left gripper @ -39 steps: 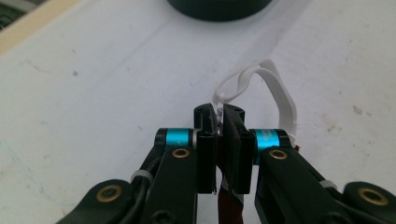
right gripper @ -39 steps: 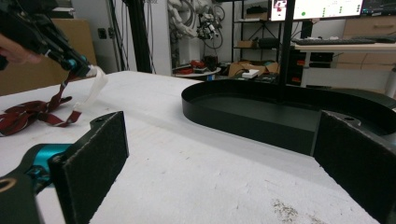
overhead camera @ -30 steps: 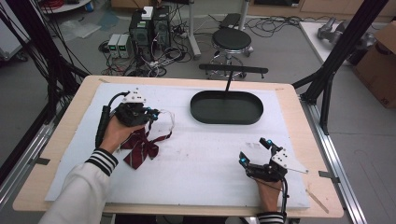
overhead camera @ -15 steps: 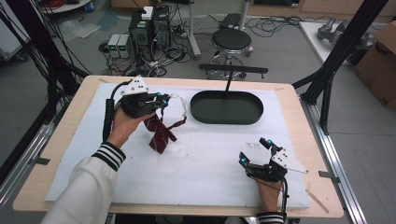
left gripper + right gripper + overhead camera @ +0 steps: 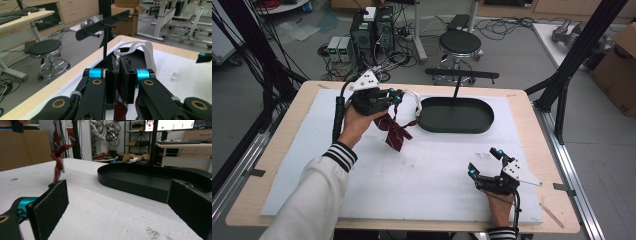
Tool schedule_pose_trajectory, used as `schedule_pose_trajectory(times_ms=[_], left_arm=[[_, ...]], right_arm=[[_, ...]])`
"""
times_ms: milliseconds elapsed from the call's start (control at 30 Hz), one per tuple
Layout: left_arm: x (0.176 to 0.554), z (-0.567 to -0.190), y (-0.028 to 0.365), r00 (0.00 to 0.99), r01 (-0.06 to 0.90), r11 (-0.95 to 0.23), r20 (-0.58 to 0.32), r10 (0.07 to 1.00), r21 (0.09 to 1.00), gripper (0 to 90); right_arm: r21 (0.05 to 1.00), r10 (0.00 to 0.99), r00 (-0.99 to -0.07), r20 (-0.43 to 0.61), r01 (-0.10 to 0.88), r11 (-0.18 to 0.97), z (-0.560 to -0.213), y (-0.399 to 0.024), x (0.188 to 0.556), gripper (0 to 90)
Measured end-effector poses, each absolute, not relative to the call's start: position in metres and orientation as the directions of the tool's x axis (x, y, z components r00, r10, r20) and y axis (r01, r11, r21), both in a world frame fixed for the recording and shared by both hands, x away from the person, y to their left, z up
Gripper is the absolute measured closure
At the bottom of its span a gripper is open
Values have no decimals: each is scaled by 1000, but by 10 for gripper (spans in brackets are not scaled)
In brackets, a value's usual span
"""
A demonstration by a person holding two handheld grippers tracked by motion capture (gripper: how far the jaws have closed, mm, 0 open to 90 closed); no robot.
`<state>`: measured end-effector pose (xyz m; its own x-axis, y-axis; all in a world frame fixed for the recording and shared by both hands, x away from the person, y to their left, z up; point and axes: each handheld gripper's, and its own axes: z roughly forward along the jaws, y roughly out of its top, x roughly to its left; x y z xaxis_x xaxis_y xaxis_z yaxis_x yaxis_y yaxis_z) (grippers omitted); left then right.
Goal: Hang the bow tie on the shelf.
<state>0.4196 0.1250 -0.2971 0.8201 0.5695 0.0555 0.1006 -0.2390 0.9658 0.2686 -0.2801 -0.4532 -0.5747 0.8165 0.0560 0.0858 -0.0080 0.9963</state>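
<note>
One item in hand: a dark red striped bow tie (image 5: 395, 131) with a white neck strap (image 5: 140, 48), clamped between the closed jaws of the left gripper (image 5: 398, 96) and hanging clear above the white mat (image 5: 422, 175). Right gripper (image 5: 484, 164): jaws apart, nothing between them, resting low near the table's near right edge. Progress, as judged: pickup done; hanging the strap on the black peg rack (image 5: 105, 25), whose post rises from the oval tray (image 5: 457, 115), appears left. Room: tray rim just beside the dangling tie; pegs close ahead; mat bare between the grippers.
</note>
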Motion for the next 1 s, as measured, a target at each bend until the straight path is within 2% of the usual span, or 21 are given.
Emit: schedule_pose_trajectory(times_ms=[233,700,1000], left_arm=[[437,-293,114,823,104,-194,25,567,976,838],[466,-278,82,819,94,-198,37,573,976,838],[486,-281,67,820,105,-210,35,572,972,838]], right_arm=[[996,817,-574,57,86,-9,-453,-280,269,29],[996,816,-575,61,84,-15,-453,-281,269,29],[997,816,-575,58,83,-12,-453,-281,269,29]])
